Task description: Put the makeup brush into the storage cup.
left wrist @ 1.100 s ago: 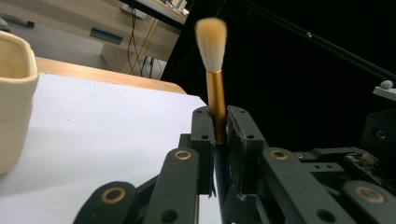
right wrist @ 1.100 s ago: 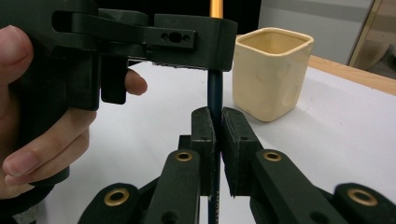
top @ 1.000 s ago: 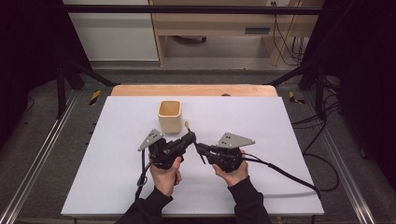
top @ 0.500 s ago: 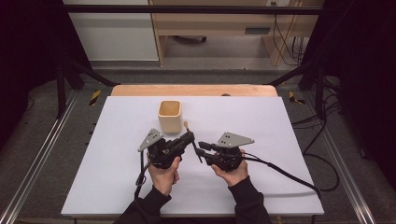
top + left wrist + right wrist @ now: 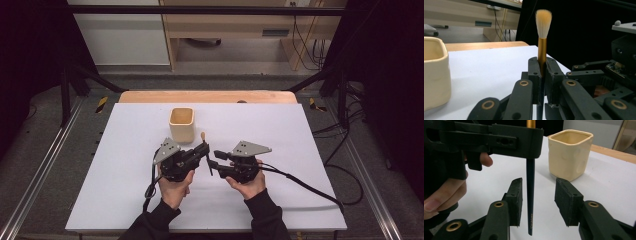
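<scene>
A makeup brush [image 5: 542, 50] with a gold ferrule and pale bristles stands upright, bristles up. My left gripper [image 5: 542, 72] is shut on its stem just below the ferrule. In the high view the left gripper [image 5: 205, 148] sits mid-table with the brush tip [image 5: 203, 135] poking above it. My right gripper [image 5: 537, 187] faces it, and its jaws have just been opening. The brush's dark handle [image 5: 530, 195] hangs between them, close to one pad, and neither pad presses it. From above, the right gripper [image 5: 215, 159] is beside the left. A cream square cup [image 5: 181, 124] stands upright just behind them.
The white sheet [image 5: 300, 145] covers the table, with a wooden edge [image 5: 210, 96] at the back. A black cable [image 5: 305, 187] trails from the right gripper toward the table's right front. Metal rails [image 5: 45, 165] run along both sides.
The right gripper's jaws have spread apart off the brush handle. Both hands stayed where they were, and the left gripper keeps hold of the brush.
</scene>
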`<control>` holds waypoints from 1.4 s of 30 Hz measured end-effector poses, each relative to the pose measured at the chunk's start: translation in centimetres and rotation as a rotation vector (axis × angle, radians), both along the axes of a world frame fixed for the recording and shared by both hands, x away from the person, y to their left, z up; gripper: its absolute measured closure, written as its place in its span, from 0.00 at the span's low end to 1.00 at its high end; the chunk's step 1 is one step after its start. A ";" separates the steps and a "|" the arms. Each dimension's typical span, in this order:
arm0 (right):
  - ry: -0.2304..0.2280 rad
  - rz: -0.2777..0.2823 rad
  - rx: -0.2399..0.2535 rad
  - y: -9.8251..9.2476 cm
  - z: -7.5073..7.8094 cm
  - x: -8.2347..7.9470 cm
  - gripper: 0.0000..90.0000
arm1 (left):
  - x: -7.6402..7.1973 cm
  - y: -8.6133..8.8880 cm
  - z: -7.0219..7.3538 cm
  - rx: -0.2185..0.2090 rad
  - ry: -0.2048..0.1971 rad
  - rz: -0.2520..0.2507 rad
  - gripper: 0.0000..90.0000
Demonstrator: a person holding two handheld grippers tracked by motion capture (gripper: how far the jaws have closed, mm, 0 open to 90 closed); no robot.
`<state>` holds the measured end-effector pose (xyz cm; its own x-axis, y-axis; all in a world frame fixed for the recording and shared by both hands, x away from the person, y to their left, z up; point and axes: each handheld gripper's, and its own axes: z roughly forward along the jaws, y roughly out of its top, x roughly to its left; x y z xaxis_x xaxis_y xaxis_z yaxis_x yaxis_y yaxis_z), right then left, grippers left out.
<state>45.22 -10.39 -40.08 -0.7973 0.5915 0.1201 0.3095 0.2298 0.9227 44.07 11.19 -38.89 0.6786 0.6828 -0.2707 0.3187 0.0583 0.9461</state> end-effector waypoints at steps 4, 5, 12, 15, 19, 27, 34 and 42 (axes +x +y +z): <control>0.006 0.003 -0.004 0.0 -0.1 0.0 0.67 | -0.1 -0.3 0.1 0.028 -0.012 -0.008 0.92; 0.005 0.003 -0.005 0.0 -0.1 0.0 0.67 | -0.1 -0.3 0.1 0.033 -0.015 -0.009 0.92; -0.006 -0.010 -0.004 0.0 0.0 0.0 0.62 | 0.2 0.4 0.6 0.069 -0.042 0.006 0.92; -0.011 -0.025 -0.007 0.0 -0.1 0.0 0.57 | 0.3 1.0 1.1 0.080 -0.056 0.022 0.92; -0.021 -0.053 -0.018 0.0 -0.1 0.0 0.49 | 0.5 1.7 1.5 0.093 -0.065 0.038 0.92; -0.032 -0.126 -0.052 0.0 -0.5 0.1 0.29 | 0.8 3.7 2.4 0.107 -0.081 0.076 0.92; -0.021 -0.156 -0.078 -0.3 -0.8 0.1 0.19 | 1.2 5.6 3.0 0.091 -0.073 0.111 0.92; -0.009 -0.205 -0.104 -1.2 -1.1 -0.1 0.11 | 1.7 7.0 3.9 0.105 -0.079 0.137 0.92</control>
